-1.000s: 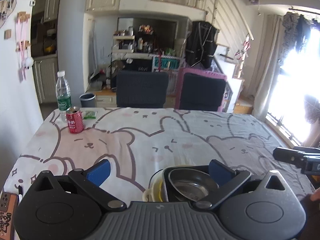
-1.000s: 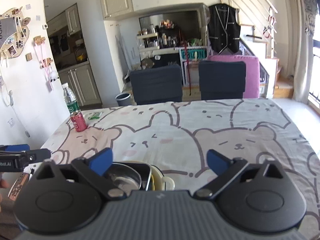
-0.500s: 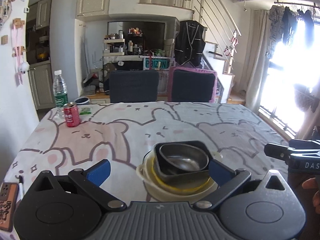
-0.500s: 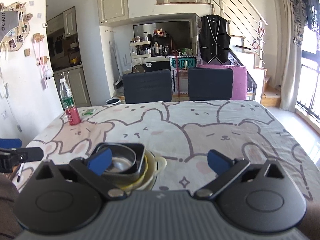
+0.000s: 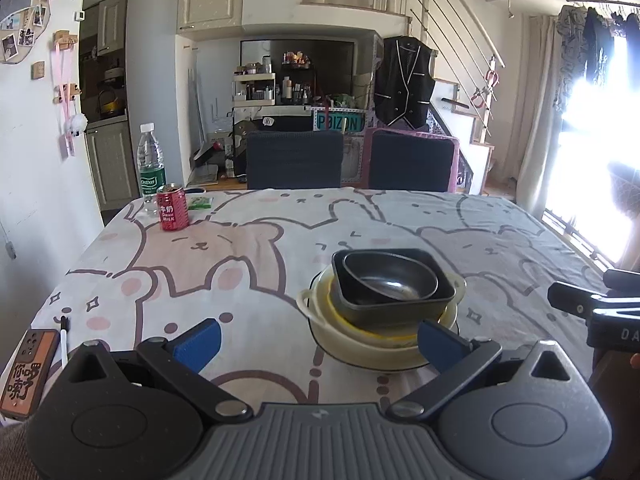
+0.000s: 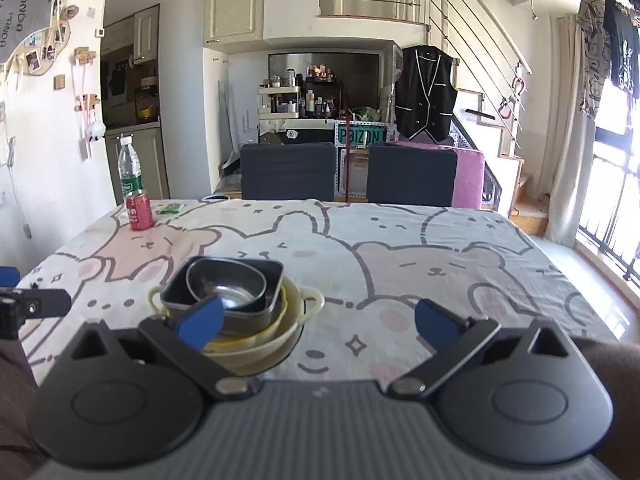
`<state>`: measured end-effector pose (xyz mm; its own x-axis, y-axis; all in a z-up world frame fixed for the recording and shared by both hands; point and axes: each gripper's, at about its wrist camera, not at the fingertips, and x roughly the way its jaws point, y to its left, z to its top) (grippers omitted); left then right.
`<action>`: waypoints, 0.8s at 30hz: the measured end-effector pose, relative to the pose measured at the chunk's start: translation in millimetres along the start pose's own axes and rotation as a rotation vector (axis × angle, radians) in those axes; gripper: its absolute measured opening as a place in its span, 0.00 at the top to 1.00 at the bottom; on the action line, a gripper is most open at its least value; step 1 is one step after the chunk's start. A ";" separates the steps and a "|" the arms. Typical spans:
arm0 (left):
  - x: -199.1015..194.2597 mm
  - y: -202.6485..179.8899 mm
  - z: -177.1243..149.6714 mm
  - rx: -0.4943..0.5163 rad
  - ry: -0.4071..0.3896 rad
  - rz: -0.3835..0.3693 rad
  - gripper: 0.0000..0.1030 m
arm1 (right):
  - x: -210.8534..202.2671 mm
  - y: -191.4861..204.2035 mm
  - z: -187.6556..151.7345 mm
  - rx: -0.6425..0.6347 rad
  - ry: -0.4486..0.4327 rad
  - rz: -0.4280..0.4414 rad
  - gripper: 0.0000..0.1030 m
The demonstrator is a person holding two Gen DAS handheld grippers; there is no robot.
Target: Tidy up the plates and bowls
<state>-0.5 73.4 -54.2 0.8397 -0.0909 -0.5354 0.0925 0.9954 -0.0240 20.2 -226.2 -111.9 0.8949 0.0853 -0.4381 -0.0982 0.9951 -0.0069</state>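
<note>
Stack of bowls [image 5: 380, 304] sits mid-desk [image 5: 248, 264], between both hand-held grippers: fwd-right of left one [image 5: 318, 340], fwd-left of right one [image 6: 318, 320]. Both spread wide, empty (neither clearly nearer).

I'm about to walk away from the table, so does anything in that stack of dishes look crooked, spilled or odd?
One thing: the metal bowl sits tilted inside the square black dish, one side riding higher, not nested flat. The dish rests on the cream bowls below, which look level. No spill shows on the tablecloth. Both grippers are open and clear of the stack.
</note>
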 end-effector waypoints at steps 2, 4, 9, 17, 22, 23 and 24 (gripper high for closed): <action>-1.1 -1.3 -3.1 0.007 0.000 -0.006 0.00 | -3.1 0.4 -4.3 -0.006 0.003 -0.002 0.00; -2.2 -4.5 -6.0 0.024 -0.004 0.002 0.00 | -4.4 1.5 -7.0 -0.012 0.003 -0.007 0.00; -1.0 -6.6 -12.3 0.024 0.012 0.012 0.00 | -11.2 1.0 -13.5 -0.016 -0.006 -0.009 0.00; -0.7 -8.5 -14.0 0.038 0.006 0.028 0.00 | -15.6 -1.2 -17.4 -0.019 -0.010 -0.009 0.00; -0.7 -10.9 -14.1 0.051 -0.003 0.028 0.00 | -15.8 -2.2 -19.8 -0.011 -0.008 -0.011 0.00; -0.8 -11.2 -14.3 0.052 -0.004 0.028 0.00 | -15.9 -2.3 -20.7 -0.012 -0.008 -0.012 0.00; -1.0 -11.2 -14.4 0.051 -0.005 0.028 0.00 | -16.1 -1.8 -21.3 -0.014 -0.009 -0.012 0.00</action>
<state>-10.1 62.7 -65.5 0.8450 -0.0630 -0.5311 0.0960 0.9948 0.0347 -3.3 -230.5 -124.0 0.8998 0.0734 -0.4302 -0.0929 0.9954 -0.0245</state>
